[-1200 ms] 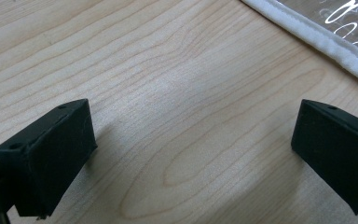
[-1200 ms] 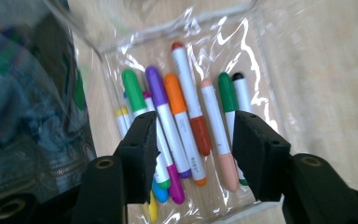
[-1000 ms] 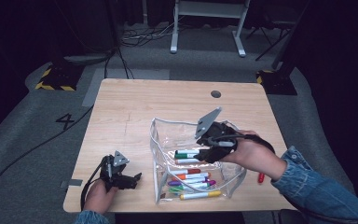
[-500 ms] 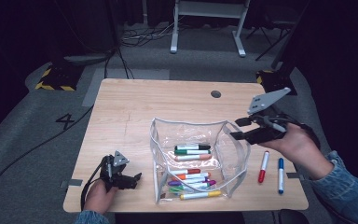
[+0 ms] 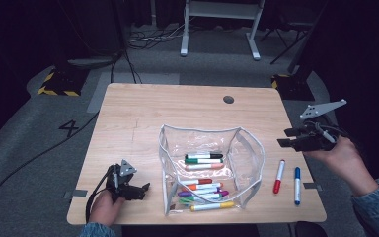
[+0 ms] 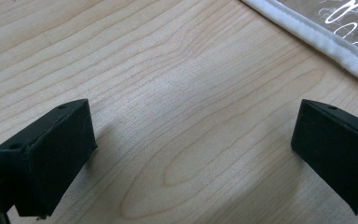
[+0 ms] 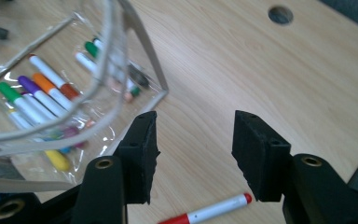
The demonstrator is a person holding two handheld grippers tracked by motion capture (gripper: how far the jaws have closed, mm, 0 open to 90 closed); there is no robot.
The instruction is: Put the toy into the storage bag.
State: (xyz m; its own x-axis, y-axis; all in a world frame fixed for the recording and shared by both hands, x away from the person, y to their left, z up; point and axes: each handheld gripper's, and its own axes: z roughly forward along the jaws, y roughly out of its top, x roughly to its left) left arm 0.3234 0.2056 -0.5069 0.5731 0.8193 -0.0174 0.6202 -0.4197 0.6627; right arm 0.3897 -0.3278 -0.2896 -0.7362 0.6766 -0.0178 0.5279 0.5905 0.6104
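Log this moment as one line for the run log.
right tool: open, empty, raised above red marker | blue marker: beside it on table | left tool: open, near pouch | pouch: holds markers

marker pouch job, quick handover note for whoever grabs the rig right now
Left gripper: open, empty, low over the table's near-left corner, beside the clear pouch.
Right gripper: open, empty, held up over the table's right edge.
Things: the pouch stands open mid-table with a batch of markers inside. A red marker and a blue marker lie on the wood to its right.
Done: most markers are in the pouch.
Left: probably those two loose markers go in, red being nearest the right gripper.
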